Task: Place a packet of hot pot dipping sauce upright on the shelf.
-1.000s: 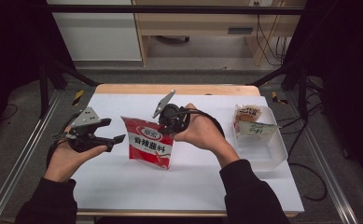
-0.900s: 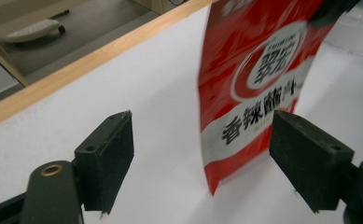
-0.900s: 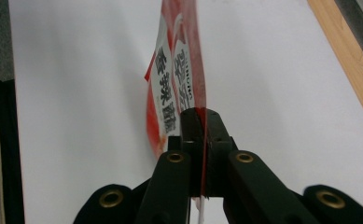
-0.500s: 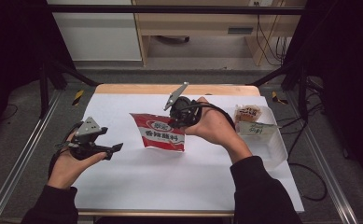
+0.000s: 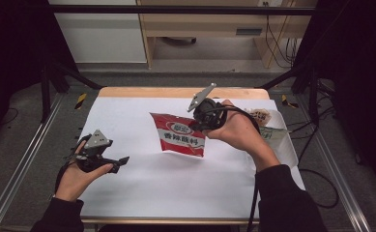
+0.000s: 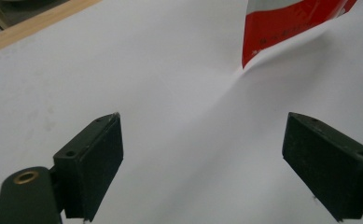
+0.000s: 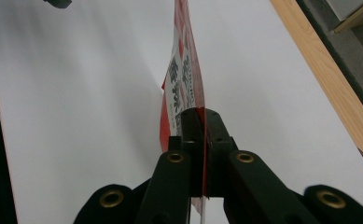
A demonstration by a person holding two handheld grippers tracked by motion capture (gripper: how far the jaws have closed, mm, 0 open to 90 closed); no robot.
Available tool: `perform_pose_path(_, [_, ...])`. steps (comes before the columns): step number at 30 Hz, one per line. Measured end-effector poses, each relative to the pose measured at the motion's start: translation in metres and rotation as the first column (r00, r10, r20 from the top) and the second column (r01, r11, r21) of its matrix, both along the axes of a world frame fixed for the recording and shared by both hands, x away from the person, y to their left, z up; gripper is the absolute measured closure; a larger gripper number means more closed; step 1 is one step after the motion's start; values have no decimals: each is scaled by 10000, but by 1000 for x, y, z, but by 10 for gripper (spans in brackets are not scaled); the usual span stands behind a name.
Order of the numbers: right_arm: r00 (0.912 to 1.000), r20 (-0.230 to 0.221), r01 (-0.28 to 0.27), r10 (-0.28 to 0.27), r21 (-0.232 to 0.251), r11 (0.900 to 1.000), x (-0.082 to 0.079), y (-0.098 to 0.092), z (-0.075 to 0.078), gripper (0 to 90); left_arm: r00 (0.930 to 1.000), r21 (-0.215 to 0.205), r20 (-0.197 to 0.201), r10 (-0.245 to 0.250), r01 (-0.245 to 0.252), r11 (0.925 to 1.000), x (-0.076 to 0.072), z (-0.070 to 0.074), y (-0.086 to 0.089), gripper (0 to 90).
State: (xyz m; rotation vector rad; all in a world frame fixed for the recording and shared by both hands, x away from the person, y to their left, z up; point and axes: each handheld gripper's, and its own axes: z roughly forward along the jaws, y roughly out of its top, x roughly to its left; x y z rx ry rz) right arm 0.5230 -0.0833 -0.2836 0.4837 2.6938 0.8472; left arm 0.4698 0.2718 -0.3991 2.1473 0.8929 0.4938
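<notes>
Gripping: right gripper – fingers clamped on red packet
Opening: left gripper – fingers spread, empty, left of packet

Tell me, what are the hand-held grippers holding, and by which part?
The right hand-held gripper pinches the flat red-and-white plastic snack packet by its edge. The left hand-held gripper is open, holding nothing.

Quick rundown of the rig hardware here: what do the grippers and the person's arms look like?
Both the left gripper and the right gripper are black, each topped by a grey three-cornered plate. The jaws are flat, black, rectangular blocks with small screw holes; brass-coloured pivot bushings sit on the linkage arms. A black cable trails along the right forearm. The person wears dark long sleeves.
</notes>
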Motion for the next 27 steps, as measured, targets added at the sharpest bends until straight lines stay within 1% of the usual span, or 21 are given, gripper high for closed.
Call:
perform_pose_path(3, [9999, 22, 101, -102, 119, 9999, -1, -7, 1, 900, 9999, 105, -143, -51, 53, 9999, 0, -6, 0, 113])
perform_pose_path(6, [9999, 22, 155, -155, 136, 9998, -2, -14, 3, 900, 10000, -95, -35, 82, -82, 9999, 0, -8, 0, 113])
perform_pose_path(9, [9998, 109, 161, -163, 180, 9997, -5, -21, 6, 900, 9999, -116, 13, 171, -171, 9998, -1, -9, 1, 111])
perform_pose_path(13, [9996, 177, 211, -216, 242, 9995, -10, -30, 10, 900, 9998, -271, 34, 209, -208, 9994, -1, -13, 3, 109])
perform_pose_path(18, [9989, 404, 229, -236, 180, 9996, -17, -45, 21, 899, 9995, -300, -3, 317, -317, 9990, -2, -19, 6, 107])
perform_pose_path(22, [9976, 560, 397, -412, 260, 9989, -23, -59, 30, 899, 9993, -356, -58, 362, -363, 9987, -3, -25, 9, 107])
perform_pose_path(27, [9957, 711, 575, -593, 272, 9980, -27, -75, 38, 899, 9991, -392, -119, 400, -405, 9984, -3, -28, 10, 107])
